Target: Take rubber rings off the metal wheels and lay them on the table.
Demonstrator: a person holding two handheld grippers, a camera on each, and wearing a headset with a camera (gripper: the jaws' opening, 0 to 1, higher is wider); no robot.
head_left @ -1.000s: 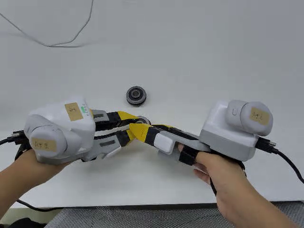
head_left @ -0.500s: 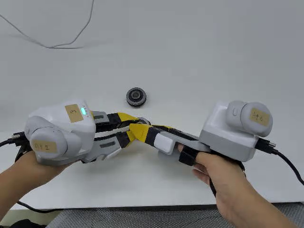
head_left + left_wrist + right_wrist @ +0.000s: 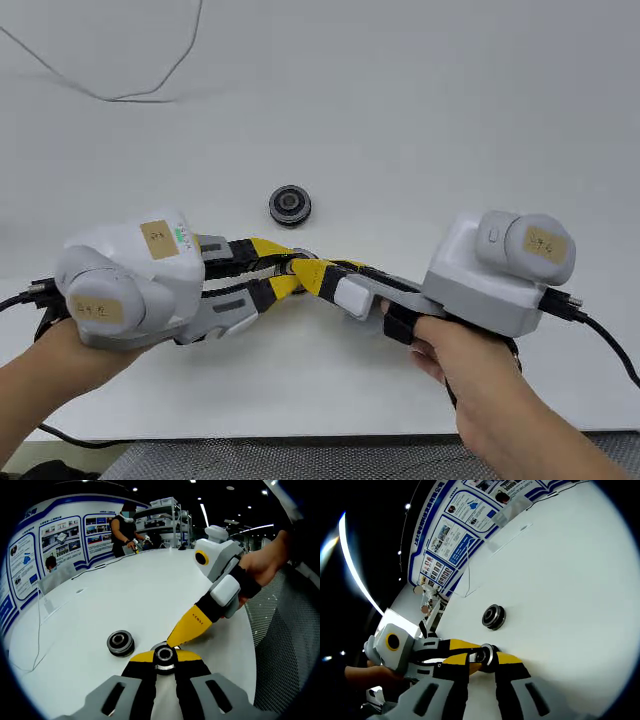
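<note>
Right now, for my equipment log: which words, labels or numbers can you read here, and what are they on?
No text reads clearly.
Tape labels on the left claw: handwriting, too blurred.
Tape label on the right claw: handwriting, too blurred.
Black print on the right claw's yellow tip: too small.
Wall posters: too small.

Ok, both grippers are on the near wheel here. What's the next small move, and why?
Probably pull the right gripper back from the metal wheel to peel the rubber ring, with the left gripper holding firm. The left jaws are shut on the wheel and the right tips sit at its rim; no ring lies on the table yet.
</note>
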